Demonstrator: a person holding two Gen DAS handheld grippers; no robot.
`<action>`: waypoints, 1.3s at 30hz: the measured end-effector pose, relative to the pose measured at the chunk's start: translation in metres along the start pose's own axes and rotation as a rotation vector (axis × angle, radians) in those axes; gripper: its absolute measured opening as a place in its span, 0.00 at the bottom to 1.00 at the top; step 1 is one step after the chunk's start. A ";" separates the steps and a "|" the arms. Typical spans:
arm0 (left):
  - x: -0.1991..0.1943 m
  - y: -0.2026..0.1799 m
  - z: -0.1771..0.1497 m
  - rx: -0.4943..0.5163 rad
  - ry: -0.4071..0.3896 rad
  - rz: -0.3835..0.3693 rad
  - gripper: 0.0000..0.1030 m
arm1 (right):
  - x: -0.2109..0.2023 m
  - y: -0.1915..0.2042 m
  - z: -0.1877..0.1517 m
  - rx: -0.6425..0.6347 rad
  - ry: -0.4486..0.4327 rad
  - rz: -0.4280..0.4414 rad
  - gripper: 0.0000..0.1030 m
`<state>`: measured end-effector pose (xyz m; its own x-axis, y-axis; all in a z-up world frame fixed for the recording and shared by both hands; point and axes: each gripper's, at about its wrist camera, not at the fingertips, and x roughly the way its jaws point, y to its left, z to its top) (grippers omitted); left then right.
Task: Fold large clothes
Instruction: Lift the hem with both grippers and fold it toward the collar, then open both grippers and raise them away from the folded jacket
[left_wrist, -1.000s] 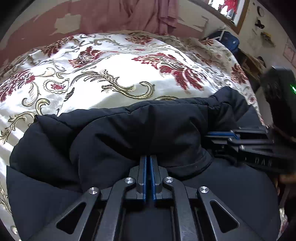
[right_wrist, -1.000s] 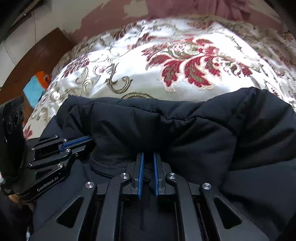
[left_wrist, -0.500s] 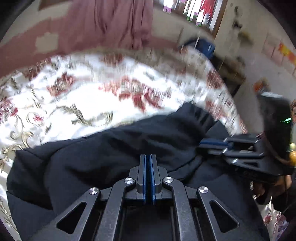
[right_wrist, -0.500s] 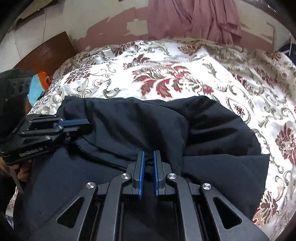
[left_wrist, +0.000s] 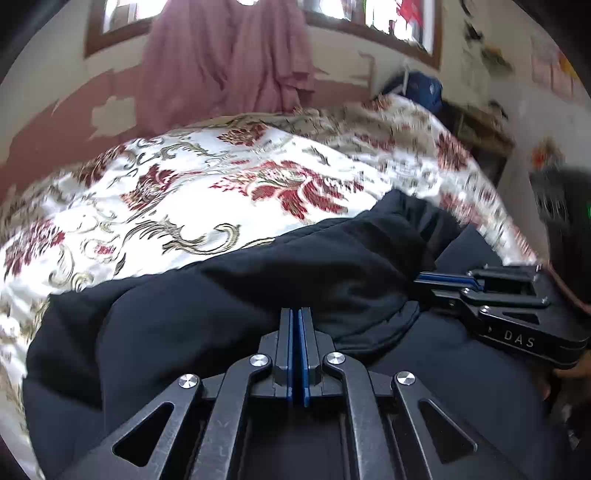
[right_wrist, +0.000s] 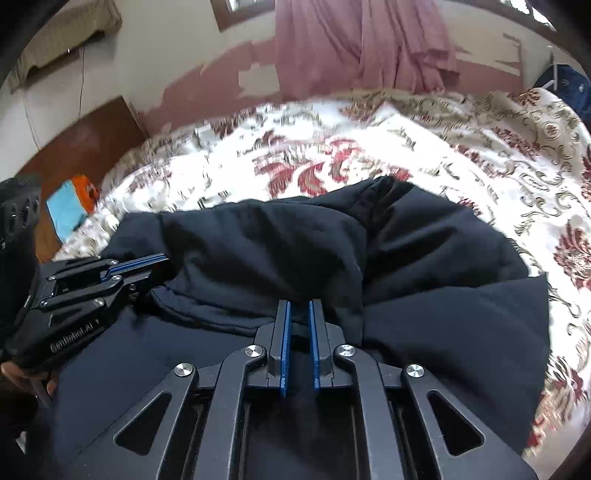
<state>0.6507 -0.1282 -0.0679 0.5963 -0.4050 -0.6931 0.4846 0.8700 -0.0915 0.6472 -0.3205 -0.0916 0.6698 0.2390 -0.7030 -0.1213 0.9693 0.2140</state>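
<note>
**Op:** Looking down my left gripper (left_wrist: 297, 321), I see its blue pads pressed together, tips at the folded edge of the jacket (left_wrist: 258, 295). Whether they pinch any cloth I cannot tell; the fabric is too dark there.

**Mate:** And the other hand?

**Op:** My right gripper (right_wrist: 299, 314) is opening. A narrow gap shows between its pads, and the tips sit right at a bunched ridge of jacket (right_wrist: 280, 251). I can't say that the pads press on it.

**Mate:** How does the jacket look?

**Op:** Black or very dark navy, padded, matte, with soft puffy folds. An upper layer is doubled over a flatter lower layer, and a stitched rounded hem runs along that doubled edge between the two grippers. One corner of it pokes up towards the far side.

**Mate:** Where does it lie?

**Op:** On the bed, at the near edge, on top of the quilt (left_wrist: 192, 192). From the left view my right gripper (left_wrist: 436, 282) reaches in from the side, touching the same fold; from the right view the left gripper (right_wrist: 162, 260) does likewise.

**Mate:** The quilt?

**Op:** Shiny, satin-like, white, with dark red flowers and gold scrolls. Behind it a pink curtain (right_wrist: 362, 44) hangs in folds against a wall with peeling paint.
</note>
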 end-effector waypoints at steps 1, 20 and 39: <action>-0.007 0.002 0.001 -0.025 -0.005 -0.001 0.07 | -0.006 0.000 0.001 0.004 -0.007 -0.003 0.09; -0.113 0.000 0.004 -0.233 -0.123 0.080 0.81 | -0.132 0.001 0.007 0.034 -0.134 -0.074 0.70; -0.269 -0.041 -0.045 -0.192 -0.339 0.214 1.00 | -0.260 0.062 -0.042 -0.039 -0.334 -0.123 0.98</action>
<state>0.4412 -0.0421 0.0900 0.8619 -0.2522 -0.4399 0.2195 0.9676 -0.1247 0.4342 -0.3199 0.0759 0.8829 0.0941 -0.4600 -0.0483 0.9927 0.1105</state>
